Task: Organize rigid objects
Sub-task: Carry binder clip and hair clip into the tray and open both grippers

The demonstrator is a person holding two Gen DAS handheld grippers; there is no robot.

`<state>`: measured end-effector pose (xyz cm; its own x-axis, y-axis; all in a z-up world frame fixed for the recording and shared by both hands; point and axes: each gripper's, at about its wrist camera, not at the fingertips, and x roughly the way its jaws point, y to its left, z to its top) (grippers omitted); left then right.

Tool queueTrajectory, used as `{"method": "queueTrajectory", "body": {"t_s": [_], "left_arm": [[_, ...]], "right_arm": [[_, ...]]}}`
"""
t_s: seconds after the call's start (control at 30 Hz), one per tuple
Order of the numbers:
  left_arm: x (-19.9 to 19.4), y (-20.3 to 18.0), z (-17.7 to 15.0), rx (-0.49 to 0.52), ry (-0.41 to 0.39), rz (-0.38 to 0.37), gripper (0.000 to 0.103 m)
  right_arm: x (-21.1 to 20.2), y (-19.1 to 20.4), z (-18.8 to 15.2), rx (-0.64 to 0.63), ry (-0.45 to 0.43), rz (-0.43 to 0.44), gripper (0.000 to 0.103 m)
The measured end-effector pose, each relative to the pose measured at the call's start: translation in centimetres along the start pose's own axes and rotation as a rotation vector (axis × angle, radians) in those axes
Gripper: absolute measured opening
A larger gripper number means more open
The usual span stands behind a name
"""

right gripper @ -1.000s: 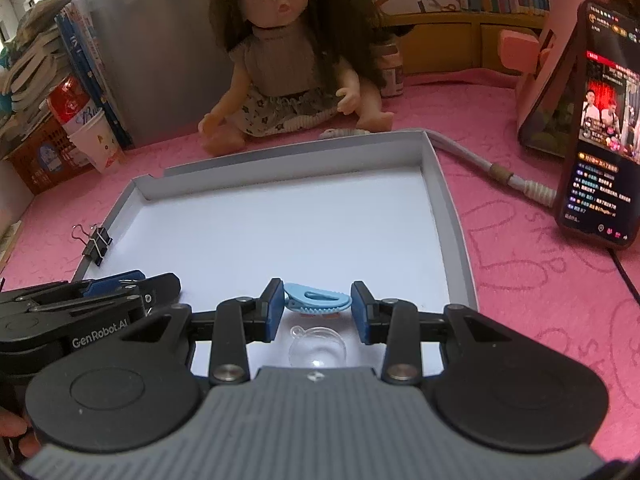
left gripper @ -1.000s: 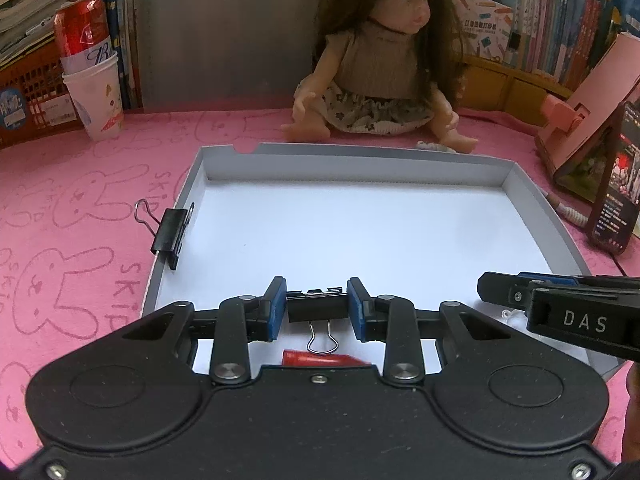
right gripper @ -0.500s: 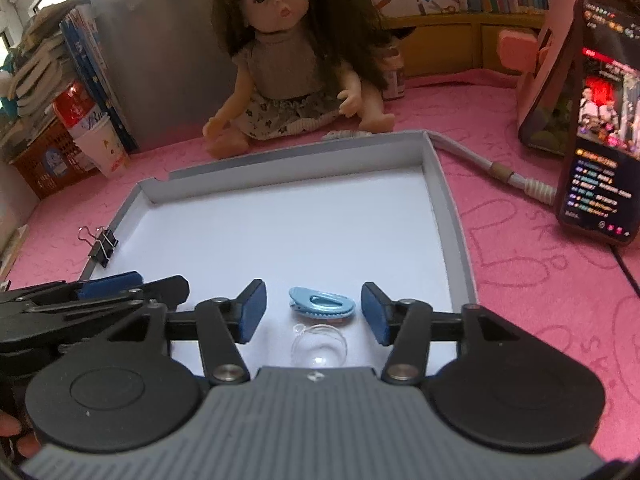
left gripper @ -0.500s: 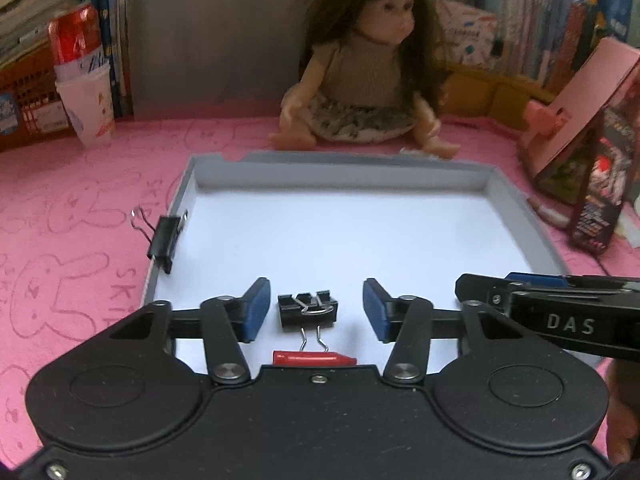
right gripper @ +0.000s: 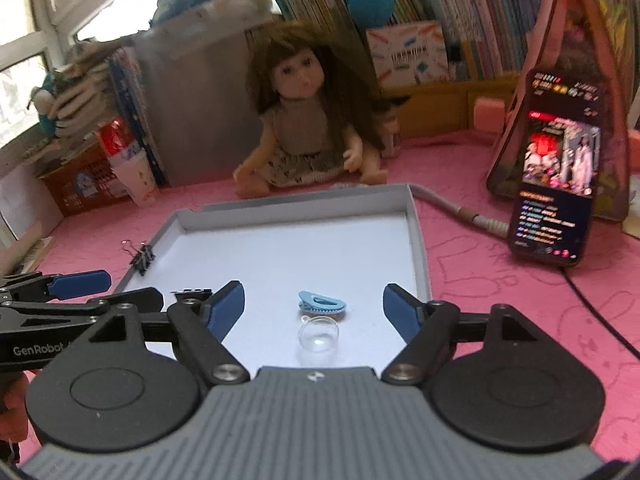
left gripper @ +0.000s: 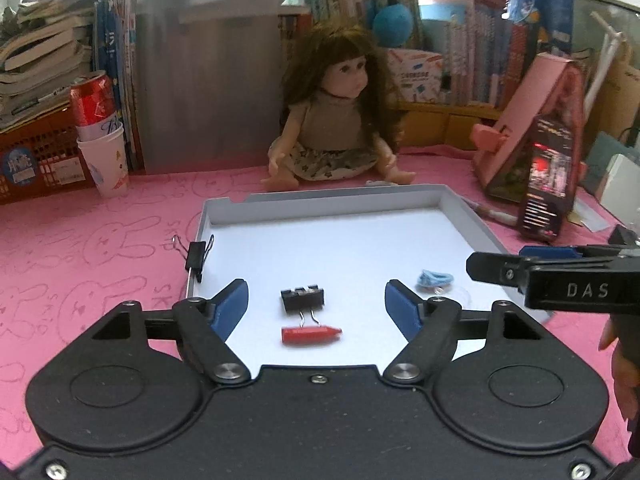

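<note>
While both grippers' jaws are opening with nothing pressed between them, the small things lie loose on the white floor of the grey tray [left gripper: 472, 220]. The black binder clip [left gripper: 302, 298] sits in front of the left gripper [left gripper: 316, 308], its wire handles touching the red crayon-like stick [left gripper: 311, 335] just behind it. The blue hair clip [right gripper: 322, 304] lies ahead of the right gripper [right gripper: 312, 310], beside a clear dome [right gripper: 319, 334].

A likely slip — in my judgement — is a finger brushing these on the way out: the stick looks able to roll, and the dome could skid on the smooth floor. A second binder clip [left gripper: 196, 256] is clamped on the tray's left rim; a knock there might shift the tray.

Readable writing is sparse — "DAS" on the right gripper's side in the left view, "GenRobot" on the left gripper's arm in the right view. The phone [right gripper: 554, 184] shows text too small to read.
</note>
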<state>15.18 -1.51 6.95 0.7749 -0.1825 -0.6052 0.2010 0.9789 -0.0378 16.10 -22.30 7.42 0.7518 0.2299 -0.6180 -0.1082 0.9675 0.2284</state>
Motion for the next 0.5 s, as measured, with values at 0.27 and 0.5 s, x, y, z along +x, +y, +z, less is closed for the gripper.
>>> {"method": "queueTrajectory", "body": {"t_s": [0.27, 0.5], "left_arm": [[-4.6, -0.8, -4.5, 0.002, -0.064, -0.003, 0.076], [-6.5, -0.7, -7.7, -0.025, -0.066, 0.008, 0.077]], "right_arm": [[-3.9, -0.1, -2.7, -0.025, -0.082, 0.000, 0.090], [-6.3, 0.3, -5.6, -0.086, -0.128, -0.033, 0.092]]}}
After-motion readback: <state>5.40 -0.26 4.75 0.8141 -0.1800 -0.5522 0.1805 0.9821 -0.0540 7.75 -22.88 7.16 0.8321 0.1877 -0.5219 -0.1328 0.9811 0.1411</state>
